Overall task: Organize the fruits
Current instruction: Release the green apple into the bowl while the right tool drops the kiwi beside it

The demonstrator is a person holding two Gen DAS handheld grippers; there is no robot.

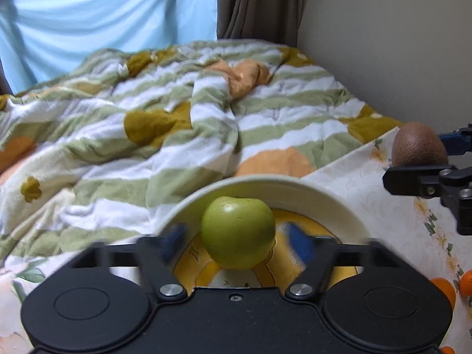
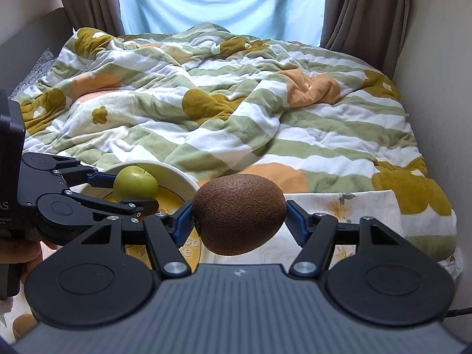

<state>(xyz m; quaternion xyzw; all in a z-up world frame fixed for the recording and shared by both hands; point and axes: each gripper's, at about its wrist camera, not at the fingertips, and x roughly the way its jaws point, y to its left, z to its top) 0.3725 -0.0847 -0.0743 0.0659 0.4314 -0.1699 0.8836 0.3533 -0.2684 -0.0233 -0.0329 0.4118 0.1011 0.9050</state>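
The green apple (image 1: 238, 232) sits in the cream bowl (image 1: 309, 190), stem dimple tilted up and toward the bed, resting on the bowl's yellow printed floor. The left hand-held gripper (image 1: 238, 243) straddles it with its blue pads (image 1: 298, 243) spread wide and clear of the skin on both sides (the pads are blurred in the left wrist view). The bowl's print carries partial lettering, "so" above "te", seen in the right wrist view; the rest is hidden. Just beside the bowl, the right hand-held gripper (image 2: 239, 219) is clamped on a brown kiwi (image 2: 239, 214), its long axis lying crosswise between the pads, raised over the floral cloth (image 2: 354, 206). Oranges (image 1: 442, 290) lie on that cloth at the right edge. Beyond stretches a bed with a striped flowered blanket (image 2: 236, 103).
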